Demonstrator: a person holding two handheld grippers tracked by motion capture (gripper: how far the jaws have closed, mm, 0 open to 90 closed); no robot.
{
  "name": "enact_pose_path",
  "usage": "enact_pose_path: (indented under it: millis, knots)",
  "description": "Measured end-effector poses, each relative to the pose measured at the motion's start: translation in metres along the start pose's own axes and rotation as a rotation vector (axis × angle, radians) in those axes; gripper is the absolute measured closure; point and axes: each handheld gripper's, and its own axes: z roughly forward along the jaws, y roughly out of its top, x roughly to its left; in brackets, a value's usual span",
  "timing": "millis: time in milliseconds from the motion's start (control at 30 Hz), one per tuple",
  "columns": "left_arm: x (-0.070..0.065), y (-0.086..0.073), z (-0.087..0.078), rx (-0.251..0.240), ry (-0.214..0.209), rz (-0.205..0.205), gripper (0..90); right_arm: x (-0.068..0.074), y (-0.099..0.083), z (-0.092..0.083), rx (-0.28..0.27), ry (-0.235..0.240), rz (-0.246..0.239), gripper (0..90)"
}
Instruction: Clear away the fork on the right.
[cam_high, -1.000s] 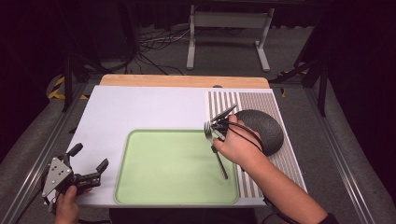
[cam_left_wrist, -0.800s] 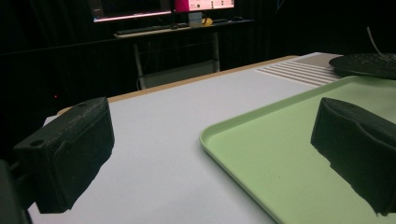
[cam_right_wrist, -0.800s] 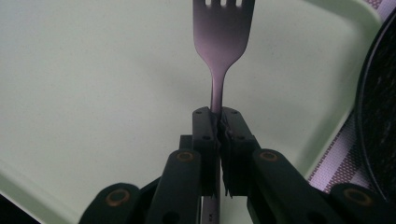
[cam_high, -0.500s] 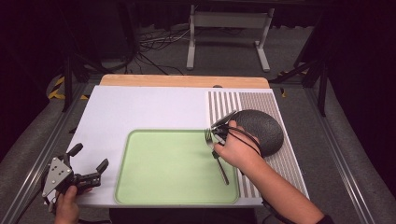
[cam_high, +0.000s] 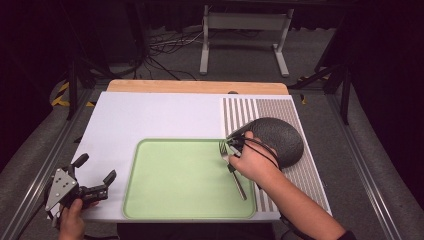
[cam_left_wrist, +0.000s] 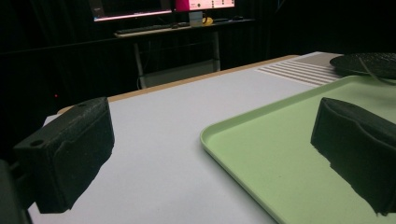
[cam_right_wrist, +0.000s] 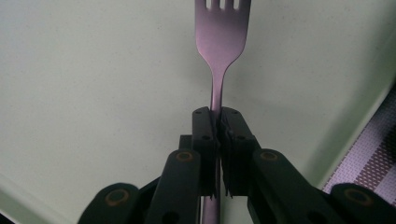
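A metal fork (cam_high: 239, 185) hangs over the right part of the green tray (cam_high: 175, 185), tines pointing away from the person. My right gripper (cam_high: 231, 150) is shut on its neck. In the right gripper view the jaws clamp the fork (cam_right_wrist: 221, 42) just below its head, with the right gripper (cam_right_wrist: 217, 122) over the pale green tray floor (cam_right_wrist: 93, 93). My left gripper (cam_high: 95, 168) is held at the table's near left corner, open and holding nothing. In the left gripper view the left gripper (cam_left_wrist: 215, 154) stands with its pads (cam_left_wrist: 70, 154) wide apart, beside the tray's rim (cam_left_wrist: 224, 128).
A dark grey round dish (cam_high: 280, 140) lies on the striped mat (cam_high: 260, 107) at the right, just behind the right hand. The white tabletop (cam_high: 150, 117) stretches behind the tray, with a wooden strip (cam_high: 195, 86) at its far edge. Metal rails flank the table.
The right gripper has carried the fork from beside the dark dish toward the person and lower over the tray. The left gripper has stayed put.
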Motion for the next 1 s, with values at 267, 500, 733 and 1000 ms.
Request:
enact_pose_path:
  millis: [267, 500, 733, 1000]
  knots:
    - [0.000, 0.000, 0.000, -0.001, 0.000, 0.001, 0.1, -0.001, 0.000, 0.006, 0.009, -0.006, 0.011, 84.2]
    - [0.000, 0.000, 0.000, 0.000, 0.000, 0.000, 0.1, -0.002, 0.000, 0.010, 0.017, -0.008, 0.010, 84.1]
    - [0.000, 0.000, 0.000, 0.000, 0.000, 0.000, 0.1, -0.003, 0.000, 0.009, 0.017, -0.007, 0.008, 81.9]
    - [0.000, 0.000, 0.000, 0.000, 0.000, 0.000, 0.1, 0.000, 0.002, -0.002, -0.085, -0.015, -0.150, 75.5]
